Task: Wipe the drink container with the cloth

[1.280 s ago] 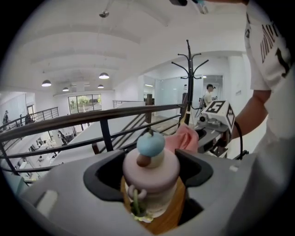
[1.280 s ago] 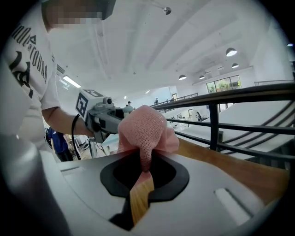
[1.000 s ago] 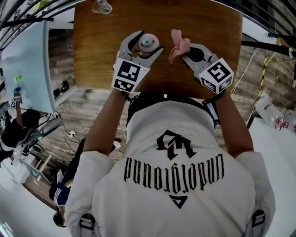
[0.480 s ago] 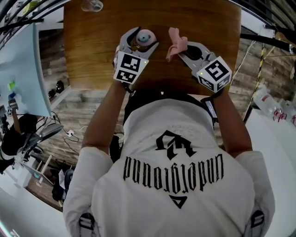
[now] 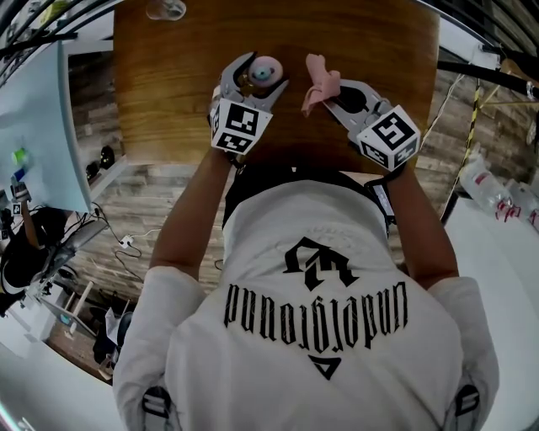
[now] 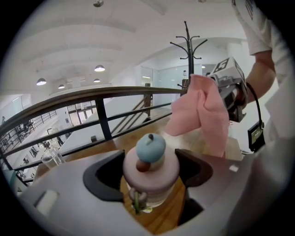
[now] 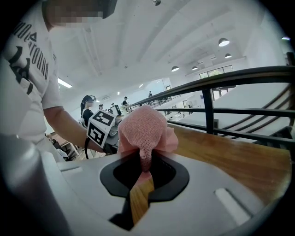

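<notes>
The drink container (image 5: 263, 71) is a small clear bottle with a pink lid and a blue knob on top (image 6: 150, 148). My left gripper (image 5: 258, 77) is shut on it, jaws hugging both sides below the lid (image 6: 151, 171). A pink cloth (image 5: 321, 82) hangs bunched from my right gripper (image 5: 327, 91), which is shut on it. In the right gripper view the cloth (image 7: 145, 133) fills the space between the jaws. Seen from the left gripper, the cloth (image 6: 203, 115) hangs just right of the bottle, a small gap apart. Both are held over the wooden table (image 5: 168, 76).
A clear glass (image 5: 165, 8) stands at the table's far left edge, also visible as a glass (image 6: 51, 159) in the left gripper view. A black railing (image 7: 221, 78) runs beyond the table. The table's near edge lies just under my wrists.
Both grippers have shifted slightly up the head view with their loads. The grips on the bottle and the cloth are unchanged.
</notes>
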